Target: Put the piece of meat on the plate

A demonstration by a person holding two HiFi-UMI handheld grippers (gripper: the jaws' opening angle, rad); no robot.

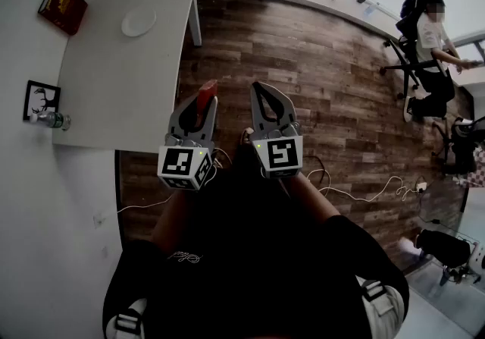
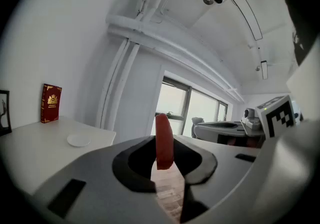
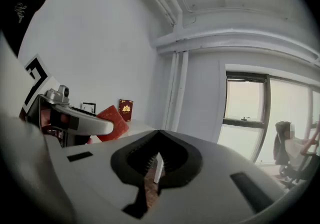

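A flat red piece of meat [image 1: 206, 93] stands on edge between the jaws of my left gripper [image 1: 200, 106], which is shut on it. In the left gripper view the meat [image 2: 163, 140] sticks up from the jaws' gap. The round white plate [image 1: 139, 23] lies on the white table [image 1: 114, 95], far ahead and to the left of both grippers; the left gripper view shows the plate [image 2: 79, 140] low at left. My right gripper [image 1: 261, 91] is beside the left one, shut and holding nothing. The right gripper view shows the meat [image 3: 112, 123] at its left.
A red book [image 1: 63, 4] leans against the wall at the table's far corner. A framed picture [image 1: 41, 100] and a plastic bottle [image 1: 51, 119] stand near its front edge. A person sits on an office chair [image 1: 432, 49] at far right. Cables [image 1: 364, 189] trail over the wooden floor.
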